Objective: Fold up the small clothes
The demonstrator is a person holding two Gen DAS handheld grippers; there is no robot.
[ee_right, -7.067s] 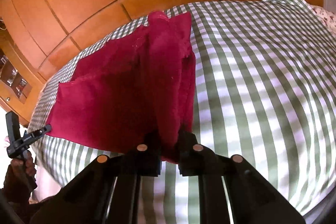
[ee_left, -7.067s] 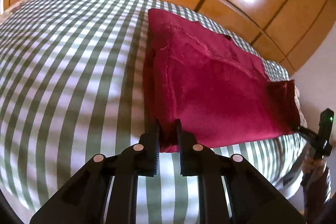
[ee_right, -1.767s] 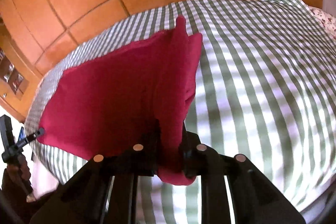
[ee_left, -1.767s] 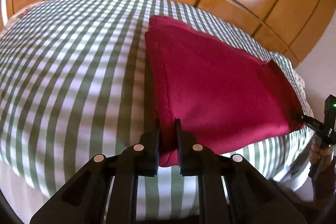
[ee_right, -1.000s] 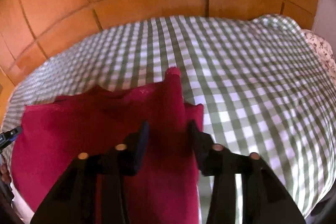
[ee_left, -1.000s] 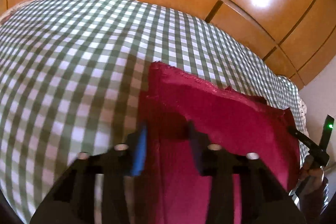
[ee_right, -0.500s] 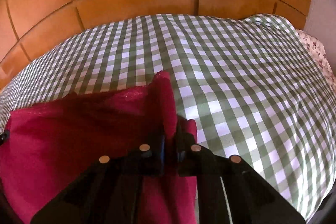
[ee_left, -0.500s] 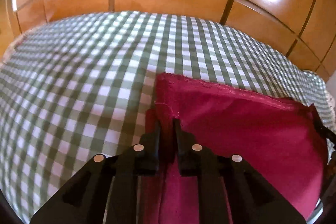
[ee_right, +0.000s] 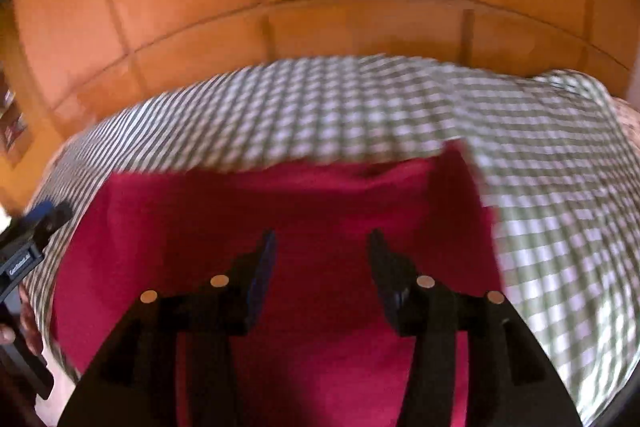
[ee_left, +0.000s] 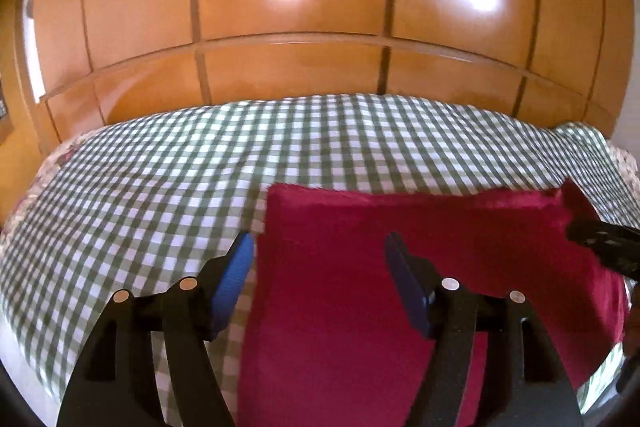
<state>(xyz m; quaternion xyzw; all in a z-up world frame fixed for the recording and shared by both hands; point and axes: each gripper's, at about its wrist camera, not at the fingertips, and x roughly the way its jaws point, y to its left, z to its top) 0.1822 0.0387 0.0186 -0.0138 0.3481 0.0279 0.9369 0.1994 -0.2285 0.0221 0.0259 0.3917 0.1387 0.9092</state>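
Our left hand-held gripper (ee_left: 318,259) has its jaws opening, with nothing pinched: its blue pads straddle the left edge of the red cloth (ee_left: 400,267) without pressing it. Our right hand-held gripper (ee_right: 322,255) is opening too, jaws apart above the cloth with no fabric caught between them, so both have let go.

The cloth lies folded on the green checked bed (ee_left: 160,187), near its front edge, the far hem roughly straight and the wooden wardrobe (ee_left: 280,27) behind.

What could go wrong, in our judgement: a pad dragging the top layer as we pull away would undo the fold, and the far right corner (it looks slightly raised in the right wrist view, which is blurred) may spring up unpressed.

Both grippers tilt downward toward the bed, side by side, each showing at the edge of the other's view.
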